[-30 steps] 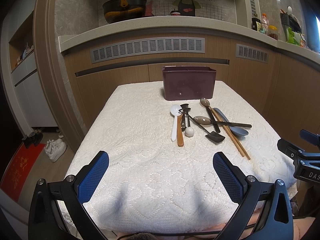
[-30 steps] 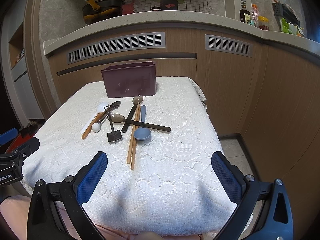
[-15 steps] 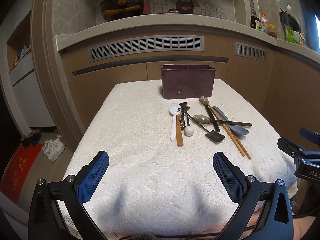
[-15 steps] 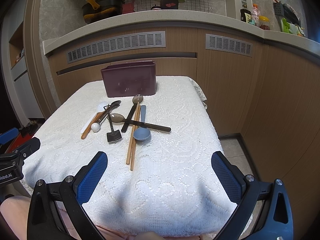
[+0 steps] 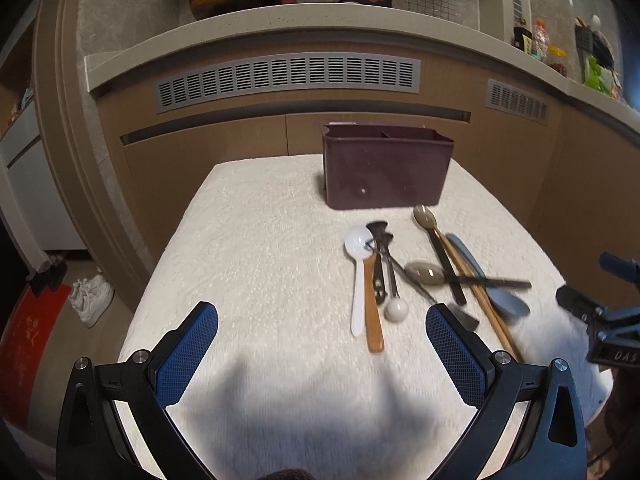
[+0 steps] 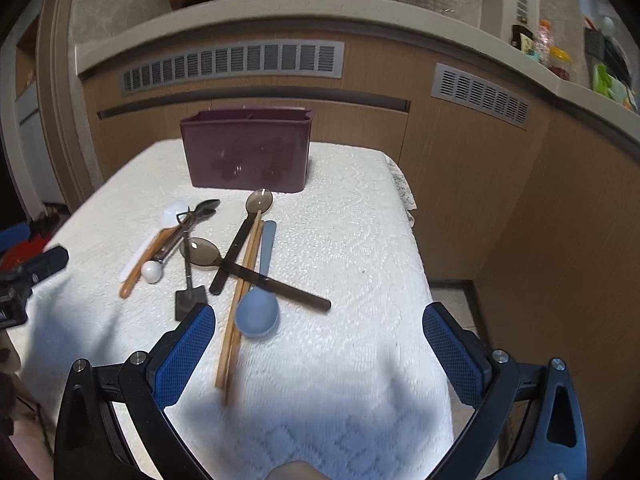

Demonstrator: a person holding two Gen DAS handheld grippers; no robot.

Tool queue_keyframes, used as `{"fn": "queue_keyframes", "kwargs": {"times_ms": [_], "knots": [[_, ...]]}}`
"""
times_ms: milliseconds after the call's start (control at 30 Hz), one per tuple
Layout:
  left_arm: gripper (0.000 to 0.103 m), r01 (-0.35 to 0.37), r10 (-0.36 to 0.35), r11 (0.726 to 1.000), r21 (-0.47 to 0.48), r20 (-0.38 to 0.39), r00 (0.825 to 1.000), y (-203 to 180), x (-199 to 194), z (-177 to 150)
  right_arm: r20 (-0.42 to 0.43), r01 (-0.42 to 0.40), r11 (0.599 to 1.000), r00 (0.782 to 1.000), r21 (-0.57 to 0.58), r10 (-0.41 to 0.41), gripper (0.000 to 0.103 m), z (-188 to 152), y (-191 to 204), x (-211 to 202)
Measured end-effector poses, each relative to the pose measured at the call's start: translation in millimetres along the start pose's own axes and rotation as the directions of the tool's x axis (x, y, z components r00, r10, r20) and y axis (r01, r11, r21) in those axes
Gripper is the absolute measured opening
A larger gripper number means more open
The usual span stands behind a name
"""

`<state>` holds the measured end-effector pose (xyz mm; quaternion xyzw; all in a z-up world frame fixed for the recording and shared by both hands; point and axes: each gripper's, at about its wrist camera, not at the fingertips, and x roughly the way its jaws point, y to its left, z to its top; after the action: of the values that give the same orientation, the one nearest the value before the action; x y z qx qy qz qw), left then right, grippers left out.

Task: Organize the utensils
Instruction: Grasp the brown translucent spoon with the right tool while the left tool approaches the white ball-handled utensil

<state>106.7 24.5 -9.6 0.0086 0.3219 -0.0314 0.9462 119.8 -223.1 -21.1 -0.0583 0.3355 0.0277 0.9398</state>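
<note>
White-clothed table (image 6: 360,220) carries the maroon caddy (image 6: 246,152); utensils lie jumbled before it. Both claws, left gripper (image 5: 322,350) and right gripper (image 6: 318,354), gape empty. Probably best: take the chopsticks (image 6: 240,300) first, at their free end nearest the caddy-far edge

tablecloth (image 6: 352,240): white textured cloth; holder (image 6: 246,156): glossy maroon plastic; chopsticks (image 6: 240,300): wood; pads (image 6: 184,356): blue knurled

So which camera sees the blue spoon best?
The right wrist camera: the whole blue spoon lies in the open, bowl nearest. In the left wrist camera it sits far right, blurred, its handle partly hidden behind the chopsticks.
</note>
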Motion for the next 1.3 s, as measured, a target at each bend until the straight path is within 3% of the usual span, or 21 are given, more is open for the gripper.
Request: {"fn": "queue_keyframes", "kwargs": {"times_ms": [167,300,400,433,600,667,833,933,1100,1200,1300], "knots": [[0.103,-0.008,0.010,0.998,-0.055,0.040,0.999,22.2,21.0,28.5,-0.060,-0.028,0.999,0.998,-0.044,0.025,0.103,23.4,6.1,32.2],[0.103,0.047,-0.045,0.992,-0.116,0.015,0.999,40.3,44.1,40.9,-0.084,-0.090,0.992,0.993,-0.085,0.083,0.103,27.0,9.3,50.8],[0.103,0.078,-0.079,0.988,-0.135,-0.006,0.997,44.9,58.9,44.1,-0.083,-0.116,0.987,0.991,-0.114,0.107,0.093,27.1,12.4,57.8],[0.103,0.079,-0.082,0.988,-0.136,-0.015,0.997,45.0,63.2,45.3,-0.088,-0.125,0.984,0.990,-0.129,0.114,0.085,28.5,14.0,59.6],[0.103,0.054,-0.059,0.983,-0.176,-0.023,0.998,54.5,75.5,49.6,-0.118,-0.191,0.968,0.978,-0.161,0.173,0.075,30.1,17.2,58.7],[0.103,0.056,-0.061,0.977,-0.206,-0.017,0.998,58.6,77.0,50.1,-0.143,-0.220,0.962,0.970,-0.164,0.198,0.062,24.9,21.6,59.3],[0.103,0.069,-0.074,0.977,-0.203,-0.016,0.997,57.4,78.8,46.7,-0.173,-0.264,0.948,0.957,-0.177,0.234,0.041,20.6,30.9,66.0],[0.103,0.052,-0.063,0.979,-0.199,-0.051,0.997,57.2,85.1,41.6,-0.198,-0.345,0.912,0.932,-0.223,0.304,0.039,33.5,43.4,76.9],[0.103,0.011,-0.024,0.980,-0.199,-0.064,0.998,62.9,80.9,31.7,-0.264,-0.404,0.834,0.909,-0.375,0.322,0.038,47.8,76.3,103.7],[0.103,0.016,-0.028,0.978,-0.206,-0.056,0.998,67.8,76.2,29.5,-0.289,-0.408,0.819,0.906,-0.404,0.309,0.038,55.8,85.4,121.2],[0.103,0.050,-0.063,0.980,-0.194,-0.064,0.996,67.2,76.6,29.9,-0.334,-0.463,0.794,0.877,-0.395,0.345,0.040,60.9,90.1,131.8]]}}
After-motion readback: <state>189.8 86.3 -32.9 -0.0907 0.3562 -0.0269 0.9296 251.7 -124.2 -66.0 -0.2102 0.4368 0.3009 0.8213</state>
